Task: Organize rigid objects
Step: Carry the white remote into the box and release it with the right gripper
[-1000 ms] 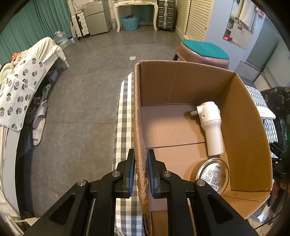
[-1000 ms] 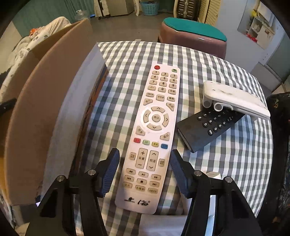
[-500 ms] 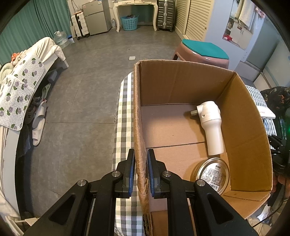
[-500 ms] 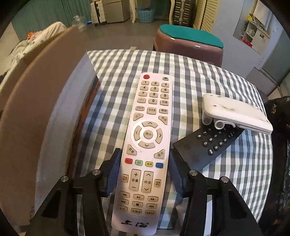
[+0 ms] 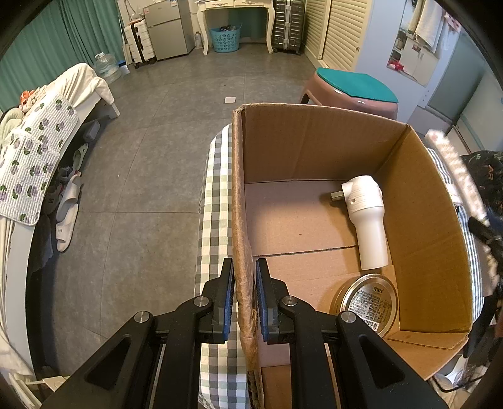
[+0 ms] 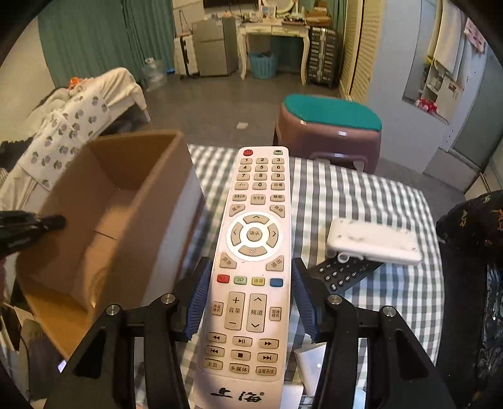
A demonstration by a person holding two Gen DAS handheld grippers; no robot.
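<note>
White remote (image 6: 251, 267) — now lifted off the table, clamped in right gripper (image 6: 250, 299); left gripper (image 5: 244, 299) pinches cardboard box (image 5: 424, 220) wall — boxing comes next.

This is a lived-in bedroom in a home. A bed with white sheets and a flower-printed quilt (image 5: 28, 163) lies along one side with white slippers (image 5: 67, 217) on the grey tiled floor (image 5: 151, 151) beside it, and teal curtains (image 6: 85, 37) hang behind. At the far wall stand a small silver fridge (image 5: 168, 30), a cream dressing table (image 5: 235, 19) over a blue plastic basket (image 5: 224, 39), and a hard-shell grey suitcase (image 5: 287, 25).
</note>
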